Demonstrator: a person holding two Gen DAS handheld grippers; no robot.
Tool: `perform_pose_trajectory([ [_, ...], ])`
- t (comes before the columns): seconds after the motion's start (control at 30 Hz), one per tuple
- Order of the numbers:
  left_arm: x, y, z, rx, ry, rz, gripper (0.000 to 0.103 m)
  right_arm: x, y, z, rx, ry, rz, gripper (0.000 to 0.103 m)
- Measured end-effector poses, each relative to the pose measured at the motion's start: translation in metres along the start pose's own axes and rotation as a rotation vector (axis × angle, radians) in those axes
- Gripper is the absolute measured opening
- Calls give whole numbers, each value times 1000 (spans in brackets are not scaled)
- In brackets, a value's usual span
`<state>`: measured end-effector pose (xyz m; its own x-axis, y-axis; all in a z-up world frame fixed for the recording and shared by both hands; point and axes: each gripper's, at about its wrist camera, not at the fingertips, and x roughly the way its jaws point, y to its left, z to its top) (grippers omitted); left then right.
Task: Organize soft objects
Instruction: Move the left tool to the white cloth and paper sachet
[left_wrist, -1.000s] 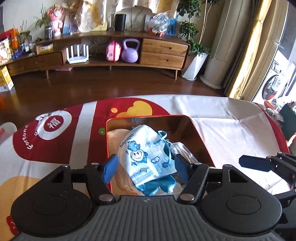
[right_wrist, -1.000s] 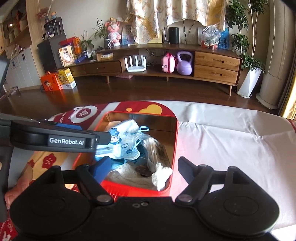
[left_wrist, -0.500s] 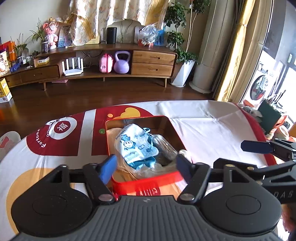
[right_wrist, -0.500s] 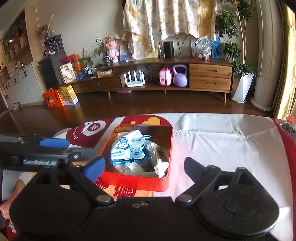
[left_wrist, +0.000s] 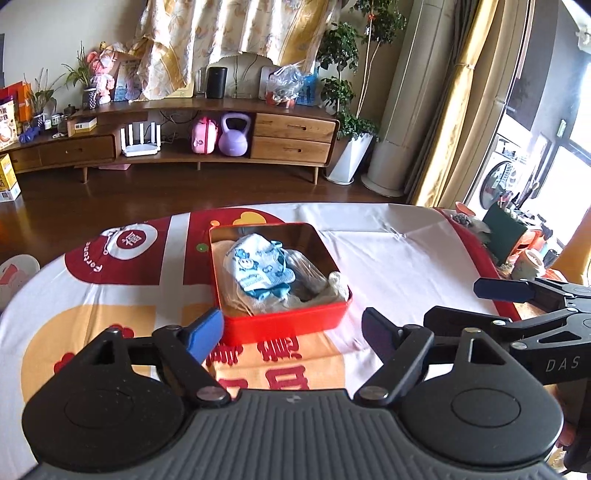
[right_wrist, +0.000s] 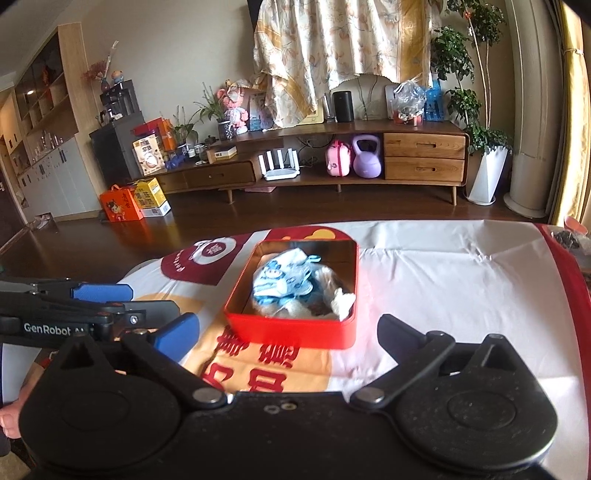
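Red tin (left_wrist: 284, 322) sits mid-frame on the tablecloth (left_wrist: 388, 251) in both views, lid off. Inside: blue/white cartoon-print mask (left_wrist: 255, 264) on top, clear plastic bag (left_wrist: 306, 269) to its right, white soft bit (left_wrist: 338, 282) in the near-right corner, beige cloth (left_wrist: 236, 299) under it all. Pile stays below or about level w/ the rim.

Left gripper (left_wrist: 291, 330) low-centre of left view, jaws spread wide and have just been opening, nothing btwn them; blue pad (left_wrist: 203, 334) just beside the tin's near-left corner, not touching as far as I can tell. Right gripper (right_wrist: 288, 334) low-centre of right view, jaws fully spread, also just been opening, empty. Tin's near wall shows in the gap of both.

Each gripper shows in the other's view: right one at right edge of left view (left_wrist: 517, 310), left one at left edge of right view (right_wrist: 92, 306).

Cloth around the tin: red/orange print to the left and near side, plain white to the right. Clutter at far right edge of table (left_wrist: 517, 240), well apart from the tin.

Bkgd, upper frame: wooden TV cabinet (right_wrist: 332, 162) w/ purple kettlebell (right_wrist: 365, 157), pink case (right_wrist: 338, 158), white router (right_wrist: 279, 164); potted plant (right_wrist: 480, 155) upper right.
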<state>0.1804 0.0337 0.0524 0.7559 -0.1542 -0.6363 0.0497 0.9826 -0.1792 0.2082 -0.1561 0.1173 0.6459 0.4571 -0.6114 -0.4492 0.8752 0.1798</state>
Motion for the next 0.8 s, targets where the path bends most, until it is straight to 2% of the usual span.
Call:
perform_pose_trajectory([
  [0.17,-12,1,-17,-11,7,-4,85,-9,6,-14,-7,1,11,103],
  [0.3,-22,3,-33,-19,-3,-12,93,-17,11,-29,-32,-4,13,102],
  [0.43,-31,6,-47,-22,-26,-16,95,-22,13,-43,-37,-9,12,103],
  [0.5,-33,8,-54,-20,-32,-12,100,-22,12,-49,-39,-10,9,103],
  [0.63,-36,10,-69,-9,-57,11,101,-20,7,-60,-29,3,10,103],
  [0.8,-27,15,-90,-15,-27,38,101,-11,3,-75,-31,38,9,102],
])
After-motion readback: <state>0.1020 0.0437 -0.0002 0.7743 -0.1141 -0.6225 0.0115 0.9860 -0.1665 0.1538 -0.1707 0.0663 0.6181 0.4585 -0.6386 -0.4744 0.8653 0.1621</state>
